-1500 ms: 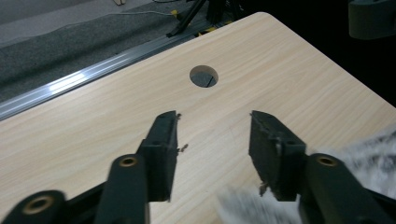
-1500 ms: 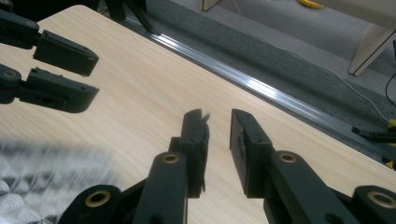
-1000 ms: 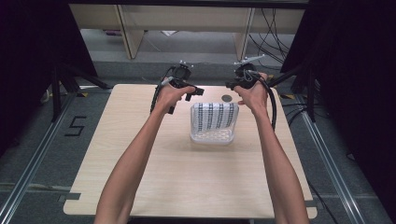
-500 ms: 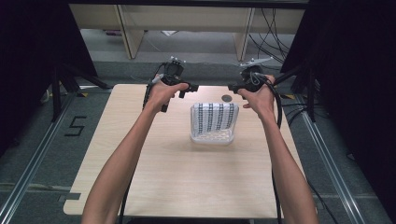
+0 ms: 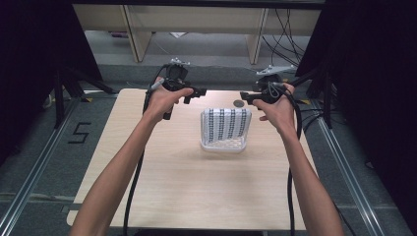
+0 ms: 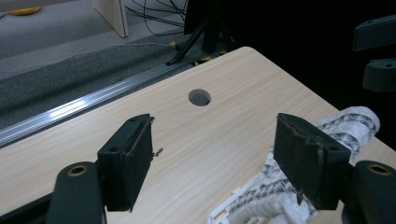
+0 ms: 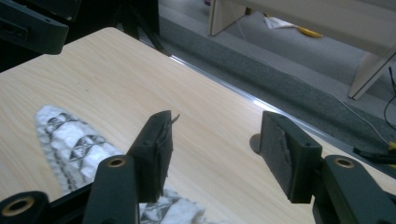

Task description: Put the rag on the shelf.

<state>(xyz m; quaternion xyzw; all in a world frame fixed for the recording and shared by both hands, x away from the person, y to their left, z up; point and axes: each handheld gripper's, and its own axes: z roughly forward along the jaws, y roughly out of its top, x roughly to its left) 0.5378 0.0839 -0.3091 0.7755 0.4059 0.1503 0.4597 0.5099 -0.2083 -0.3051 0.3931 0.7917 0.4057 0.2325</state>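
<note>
A white cloth with rows of black pattern (image 5: pixel 225 124) lies draped over a white slotted basket (image 5: pixel 222 145) at the middle of the wooden table (image 5: pixel 196 187). My left gripper (image 5: pixel 201 91) hovers above the table to the cloth's upper left, jaws open and empty. In the left gripper view the gripper (image 6: pixel 212 154) looks over bare wood, with the cloth (image 6: pixel 345 128) at lower right. My right gripper (image 5: pixel 243 96) is held to the cloth's upper right, open and empty. In the right gripper view the gripper (image 7: pixel 215 144) has the cloth (image 7: pixel 70 135) at lower left.
A round hole (image 5: pixel 238 103) pierces the table just behind the cloth, seen also as hole (image 6: pixel 199 97) in the left gripper view. Metal rails (image 5: pixel 29 172) run along both sides of the table. Black stands (image 5: pixel 64 83) and cables sit at the far corners.
Both hands have risen and spread apart from the cloth, the left moving left and the right moving right. The cloth and basket stayed in place.
</note>
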